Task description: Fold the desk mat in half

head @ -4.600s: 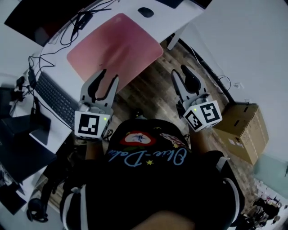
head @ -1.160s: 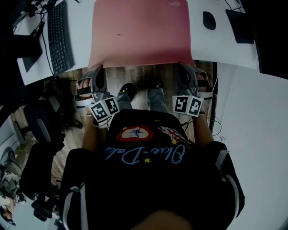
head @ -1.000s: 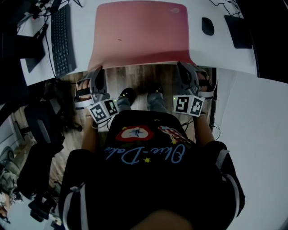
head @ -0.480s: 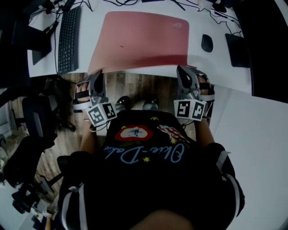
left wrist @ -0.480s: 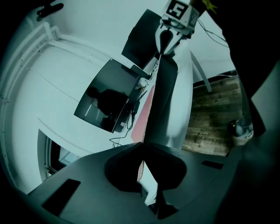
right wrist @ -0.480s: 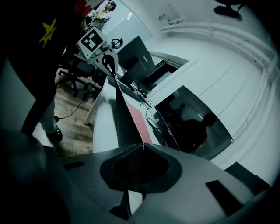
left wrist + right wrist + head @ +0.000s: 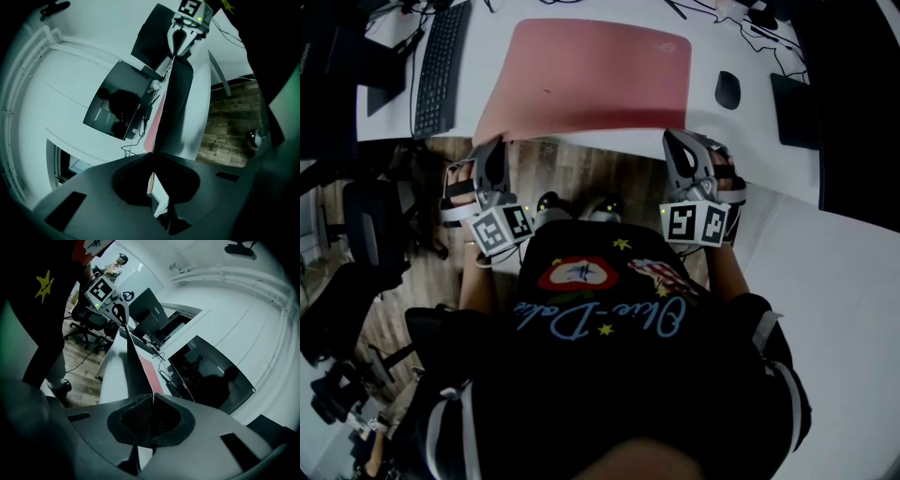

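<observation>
Head view. Writing: a small logo on the desk mat's (image 7: 591, 75) 1 o'clock corner, too small to read; cursive shirt print, upside down, not legible.

Count: one pink desk mat at 12 o'clock on the white desk (image 7: 708, 47), one keyboard (image 7: 439, 61) at 10 o'clock, one mouse (image 7: 727, 89) at 1 o'clock, two grippers.

Left gripper (image 7: 490, 148): jaws pinched narrow on the mat's 7 o'clock corner. Right gripper (image 7: 680, 139): jaws likewise clamped on the 5 o'clock corner. Each gripper view shows the mat's edge running between its jaws.
</observation>
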Tool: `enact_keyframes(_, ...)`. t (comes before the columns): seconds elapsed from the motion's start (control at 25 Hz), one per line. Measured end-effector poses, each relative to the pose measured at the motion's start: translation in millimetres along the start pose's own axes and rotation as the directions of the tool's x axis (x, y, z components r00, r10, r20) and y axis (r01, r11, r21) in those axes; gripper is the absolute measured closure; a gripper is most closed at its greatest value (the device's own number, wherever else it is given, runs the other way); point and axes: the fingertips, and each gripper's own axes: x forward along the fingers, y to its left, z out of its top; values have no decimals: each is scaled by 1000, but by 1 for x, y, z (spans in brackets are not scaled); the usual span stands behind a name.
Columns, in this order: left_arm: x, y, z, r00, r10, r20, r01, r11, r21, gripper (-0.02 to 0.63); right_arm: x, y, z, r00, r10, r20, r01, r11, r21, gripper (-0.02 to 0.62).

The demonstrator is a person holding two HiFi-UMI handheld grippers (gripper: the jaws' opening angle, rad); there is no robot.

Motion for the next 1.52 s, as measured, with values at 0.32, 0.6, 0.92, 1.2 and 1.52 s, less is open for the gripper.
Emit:
enact_keyframes(0.32, 12, 23, 7, 1000, 10, 2, -10, 1000, 8, 591, 8, -17, 3, 1000, 0, 24, 0, 1000, 13, 584)
enact_keyframes(0.6, 38, 56, 15, 998, 23, 50, -25, 999, 31, 591, 28, -45, 10, 999, -36, 6, 36, 999, 9, 584)
enact_keyframes(0.92, 84, 95, 36, 992, 11, 128, -19, 998, 57, 591, 59, -88, 4, 993, -105, -48, 106, 994, 23, 584)
enact_keyframes(1.2, 136, 111, 43, 987, -56, 151, 46, 997, 67, 591, 96, -114, -5, 991, -99, -87, 102, 994, 28, 584)
enact_keyframes(1.52, 196, 101, 44, 973, -171, 153, 160, 983, 87, 591, 143, -121, -32, 987, -29, -158, 38, 997, 60, 584)
